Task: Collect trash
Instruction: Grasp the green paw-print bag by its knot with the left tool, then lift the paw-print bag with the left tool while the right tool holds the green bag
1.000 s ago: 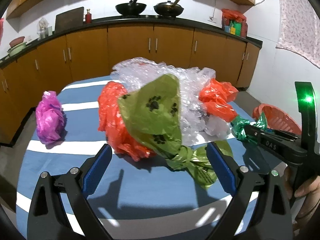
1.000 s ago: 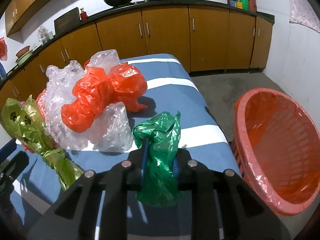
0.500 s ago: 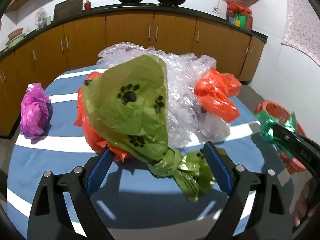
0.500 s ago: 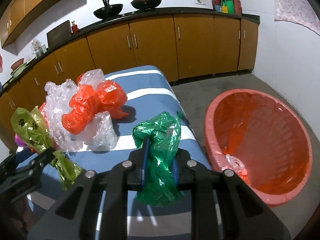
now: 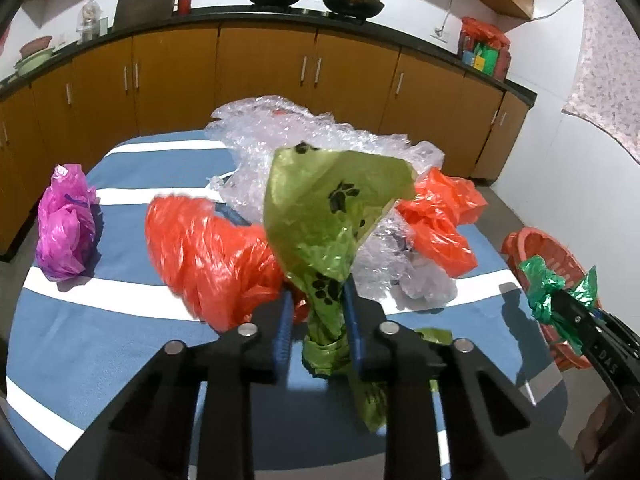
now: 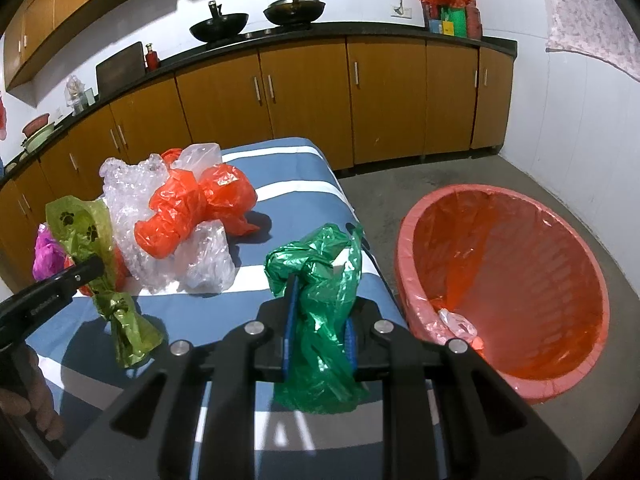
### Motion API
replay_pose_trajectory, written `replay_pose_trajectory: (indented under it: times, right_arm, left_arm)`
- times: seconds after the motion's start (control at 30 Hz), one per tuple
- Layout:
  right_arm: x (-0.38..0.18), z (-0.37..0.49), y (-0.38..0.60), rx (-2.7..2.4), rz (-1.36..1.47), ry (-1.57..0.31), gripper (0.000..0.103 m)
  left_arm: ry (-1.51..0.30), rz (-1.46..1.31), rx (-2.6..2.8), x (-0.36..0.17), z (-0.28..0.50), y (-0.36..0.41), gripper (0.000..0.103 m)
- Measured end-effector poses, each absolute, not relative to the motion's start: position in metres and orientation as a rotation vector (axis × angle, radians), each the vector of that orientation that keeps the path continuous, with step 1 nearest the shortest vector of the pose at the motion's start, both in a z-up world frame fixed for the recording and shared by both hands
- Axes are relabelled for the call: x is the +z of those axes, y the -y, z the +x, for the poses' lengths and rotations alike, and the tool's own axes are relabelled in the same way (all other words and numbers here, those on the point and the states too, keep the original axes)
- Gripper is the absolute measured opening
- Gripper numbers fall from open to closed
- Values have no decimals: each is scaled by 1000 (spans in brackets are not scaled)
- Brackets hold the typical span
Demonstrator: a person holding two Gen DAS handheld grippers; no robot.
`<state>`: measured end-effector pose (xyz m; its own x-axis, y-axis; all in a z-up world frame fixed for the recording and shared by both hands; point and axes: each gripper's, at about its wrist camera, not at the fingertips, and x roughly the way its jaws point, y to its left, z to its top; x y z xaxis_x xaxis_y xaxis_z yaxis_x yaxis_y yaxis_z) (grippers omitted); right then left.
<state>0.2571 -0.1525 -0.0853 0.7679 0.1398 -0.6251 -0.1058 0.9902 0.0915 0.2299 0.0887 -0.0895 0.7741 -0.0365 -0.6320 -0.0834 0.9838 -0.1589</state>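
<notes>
Magenta bag point(image 5: 64, 232): we see a crumpled pink-purple plastic bundle at the far left of the striped surface point(image 5: 100, 320), well apart from the rest.
Orange bag point(image 5: 212, 260): shiny, wrinkled film, lying just left of the left gripper's jaws.
Left gripper point(image 5: 316, 320): its jaws are closing, nearly together — the twisted neck of the olive bag point(image 5: 332, 216) sits between the blue pads, and the pads touch it on both sides.
Olive bag: thin glossy plastic printed with black paw marks; it fans out wide above the jaws and hangs knotted and crinkled below them.
Bubble wrap point(image 5: 304, 132): a clear, lumpy heap behind the olive bag, with a second orange bag point(image 5: 440, 216) resting against its right side.
Right gripper point(image 6: 320, 328): jaws pressed tight on the green bag point(image 6: 320, 280) — a metallic-looking, deeply creased film that bulges above the pads and droops below.
Basket point(image 6: 408, 240): round, ribbed, salmon-coloured plastic on the floor right of the surface, with a few scraps in its bottom.
</notes>
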Motion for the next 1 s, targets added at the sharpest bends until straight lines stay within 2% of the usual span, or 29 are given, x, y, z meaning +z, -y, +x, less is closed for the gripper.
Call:
replay_pose_trajectory:
  times: [0.73,1.0]
  right_arm:
    - [-74,239,176,126,96,-650,21]
    - [-77,241,179,123,106,-653,21]
  left_arm:
    - [-583,-207,-24,-50,214,-105,22]
    - [-617,-212,-9,-59,221,-107,27]
